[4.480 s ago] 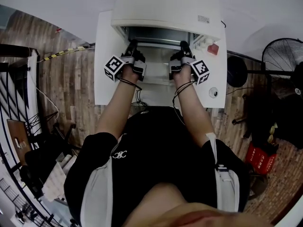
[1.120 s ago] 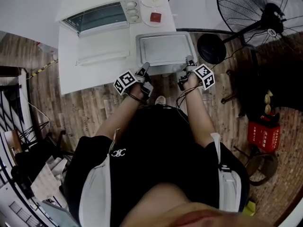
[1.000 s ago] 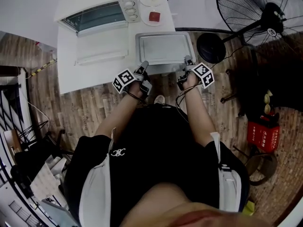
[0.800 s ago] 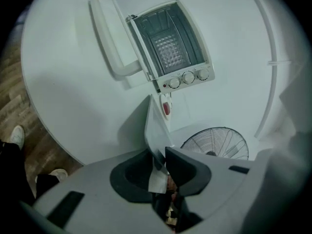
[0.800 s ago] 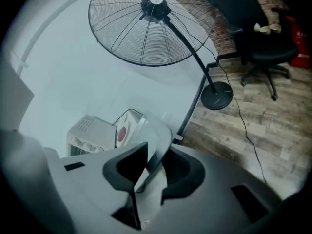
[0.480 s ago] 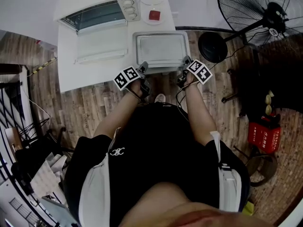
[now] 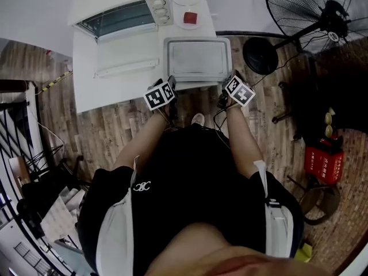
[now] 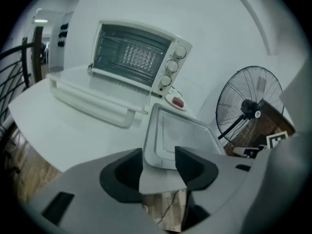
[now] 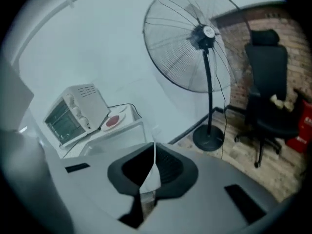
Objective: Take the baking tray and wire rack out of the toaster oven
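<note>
Now that the baking tray (image 7: 197, 59) rests on the table (image 7: 95, 91), just right of the toaster oven's (image 7: 118, 7) open door (image 7: 125, 56), you have let it go. The left gripper (image 8: 159, 156) has just spread its jaws behind the near rim. The right gripper (image 9: 152, 165) has just closed on nothing. I judge the tray step done; the wire rack, not clearly seen, remains. The tray lies flat, hollow side up, long axis along the table's front edge.

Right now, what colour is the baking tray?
The baking tray is silver-grey; the head view shows it best.
</note>
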Tool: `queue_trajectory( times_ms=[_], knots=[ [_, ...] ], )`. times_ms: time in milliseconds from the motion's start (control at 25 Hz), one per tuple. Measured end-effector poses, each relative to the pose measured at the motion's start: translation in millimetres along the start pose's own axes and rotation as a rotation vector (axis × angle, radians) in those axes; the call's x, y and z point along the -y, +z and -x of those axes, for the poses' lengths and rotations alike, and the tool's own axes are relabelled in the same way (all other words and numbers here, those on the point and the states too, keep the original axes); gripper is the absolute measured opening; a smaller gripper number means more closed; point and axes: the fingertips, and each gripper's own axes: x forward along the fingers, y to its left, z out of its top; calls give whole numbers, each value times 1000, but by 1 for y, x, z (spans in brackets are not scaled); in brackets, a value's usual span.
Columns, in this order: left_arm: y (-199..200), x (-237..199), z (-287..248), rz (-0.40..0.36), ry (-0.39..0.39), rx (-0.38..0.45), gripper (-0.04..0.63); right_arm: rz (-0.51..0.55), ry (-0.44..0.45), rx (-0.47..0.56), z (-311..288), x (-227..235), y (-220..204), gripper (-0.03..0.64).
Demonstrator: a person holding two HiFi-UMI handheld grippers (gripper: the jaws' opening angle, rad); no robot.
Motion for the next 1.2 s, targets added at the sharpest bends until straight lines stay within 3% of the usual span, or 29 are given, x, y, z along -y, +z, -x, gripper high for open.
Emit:
queue_trajectory(
  times_ms=[40,120,280,440,760,960,1200],
  knots=[
    [6,-1,4,-45,14,23,194,69,13,38,5,-9,7,2],
    [20,-2,13,-126,42,73,42,200,75,113,16,-35,19,2],
    [53,14,34,-270,-13,214,17,387,207,249,40,-97,38,1],
    [91,31,63,-370,-75,358,15,425,279,302,58,-144,50,0],
    [162,16,136,-357,-83,577,15,491,380,433,103,-238,75,2],
    [184,-15,172,-312,-56,616,15,449,481,476,126,-298,82,2],
    [201,-62,205,-313,-34,640,14,437,571,464,135,-369,57,2]
  ],
)
